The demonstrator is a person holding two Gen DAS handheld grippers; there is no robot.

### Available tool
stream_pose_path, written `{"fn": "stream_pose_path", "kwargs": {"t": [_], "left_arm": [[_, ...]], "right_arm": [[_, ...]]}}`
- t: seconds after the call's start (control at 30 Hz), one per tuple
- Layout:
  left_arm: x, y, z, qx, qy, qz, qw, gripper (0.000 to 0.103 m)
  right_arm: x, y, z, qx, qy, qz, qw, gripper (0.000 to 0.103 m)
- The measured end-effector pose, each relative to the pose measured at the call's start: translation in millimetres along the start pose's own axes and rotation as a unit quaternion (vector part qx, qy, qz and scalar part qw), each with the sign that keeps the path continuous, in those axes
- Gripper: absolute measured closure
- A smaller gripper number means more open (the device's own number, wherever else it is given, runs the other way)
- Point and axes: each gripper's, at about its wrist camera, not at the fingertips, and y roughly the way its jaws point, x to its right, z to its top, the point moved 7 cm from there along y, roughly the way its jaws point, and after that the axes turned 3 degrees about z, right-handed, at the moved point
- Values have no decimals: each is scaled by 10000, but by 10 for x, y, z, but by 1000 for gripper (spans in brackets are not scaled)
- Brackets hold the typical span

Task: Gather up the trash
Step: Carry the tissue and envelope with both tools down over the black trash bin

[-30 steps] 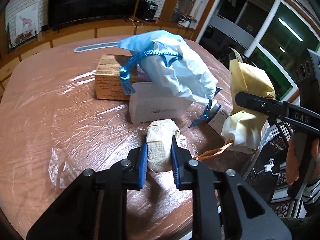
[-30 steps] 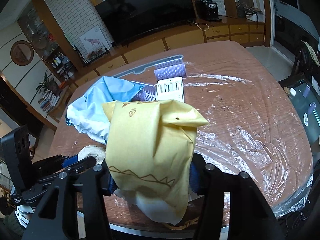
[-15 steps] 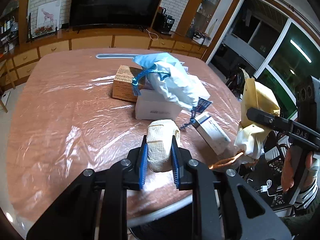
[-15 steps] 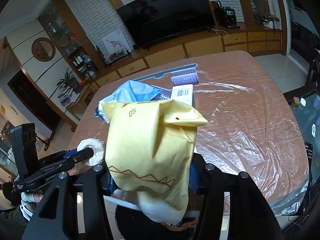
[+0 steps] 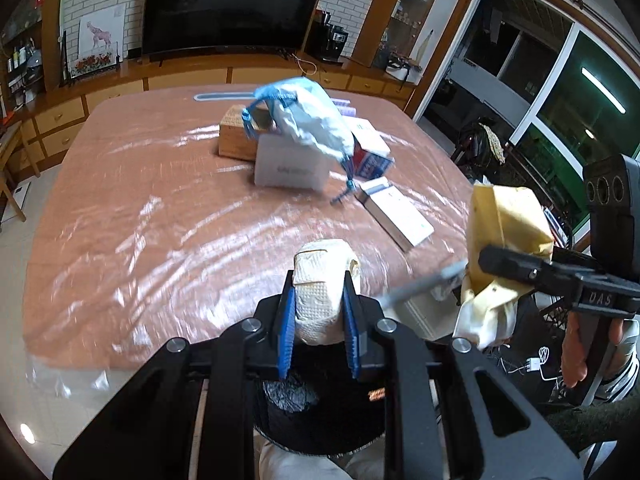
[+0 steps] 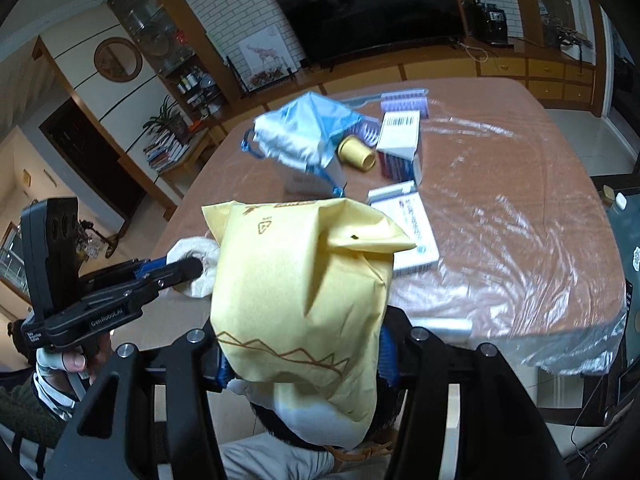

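Note:
My left gripper (image 5: pixel 319 304) is shut on a crumpled white paper towel (image 5: pixel 320 280), held off the table's near edge above a black bin (image 5: pixel 316 412) with dark lining. My right gripper (image 6: pixel 304 356) is shut on a yellow paper bag (image 6: pixel 300 288) and holds it beside the left one; the bag also shows in the left wrist view (image 5: pixel 504 232). The paper towel shows in the right wrist view (image 6: pixel 196 264) just left of the bag. The bag hides the right jaws.
The plastic-covered table (image 5: pixel 140 216) holds a light blue drawstring bag (image 5: pixel 308 116), a brown box (image 5: pixel 236 136), white boxes (image 5: pixel 288 164) (image 5: pixel 396 216) and a yellow paper cup (image 6: pixel 356 152). Cabinets and a TV stand behind.
Both grippers have pulled back from the table with their loads. The paper towel now hangs over the black bin, and the table items look farther away.

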Motion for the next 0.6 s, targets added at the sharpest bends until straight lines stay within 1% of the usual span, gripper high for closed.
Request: {"fn": "stream_pose_path", "kwargs": {"t": [0.17, 0.33, 0.6], "left_arm": [[119, -2, -238, -156, 84, 22, 9998, 80], [161, 35, -451, -329, 96, 4, 9994, 80], [166, 154, -702, -575, 104, 38, 9983, 80]], "right_arm": [[-62, 20, -290, -297, -132, 64, 9995, 51], [-62, 74, -558, -568, -202, 15, 9982, 51], [22, 233, -817, -885, -146, -42, 9960, 51]]}}
